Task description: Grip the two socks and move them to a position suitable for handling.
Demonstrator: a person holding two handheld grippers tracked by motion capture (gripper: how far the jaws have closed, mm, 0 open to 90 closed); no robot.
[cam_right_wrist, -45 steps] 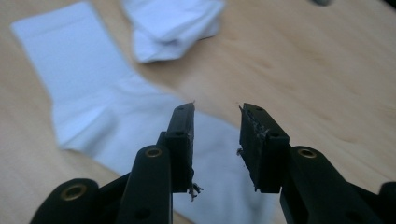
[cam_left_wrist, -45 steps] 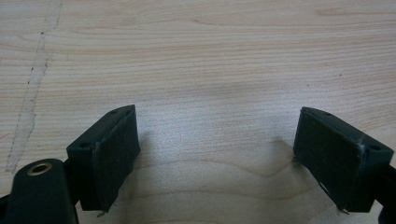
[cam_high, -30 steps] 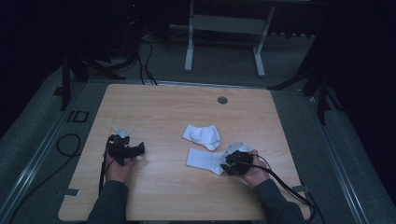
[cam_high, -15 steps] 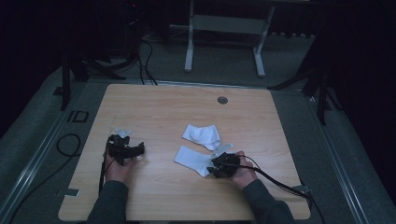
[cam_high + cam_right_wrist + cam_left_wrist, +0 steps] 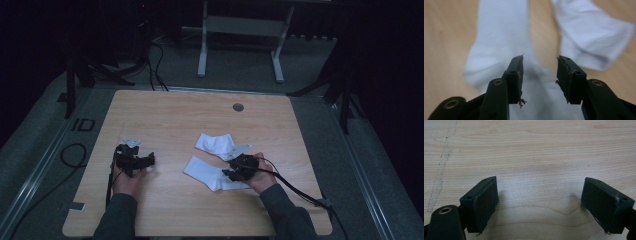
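Observation:
Two white socks lie right of the table's middle. The nearer sock (image 5: 207, 174) (image 5: 501, 37) stretches flat toward the left. The farther sock (image 5: 215, 142) (image 5: 591, 37) lies crumpled just behind it. My right gripper (image 5: 229, 172) (image 5: 539, 75) hovers low over the nearer sock's right end. Its jaws are open, with sock fabric below the gap and nothing pinched. My left gripper (image 5: 148, 160) (image 5: 541, 202) rests at the table's left with its jaws wide open over bare wood (image 5: 536, 157), well apart from both socks.
The wooden table (image 5: 165, 115) has a round cable grommet (image 5: 238, 107) near its back edge. Black cables (image 5: 295, 187) trail from both grippers toward the front edge. A metal stand (image 5: 240, 30) is on the floor behind the table.
My right gripper has moved left along the nearer sock, and the sock has shifted slightly left. The left gripper has stayed put.

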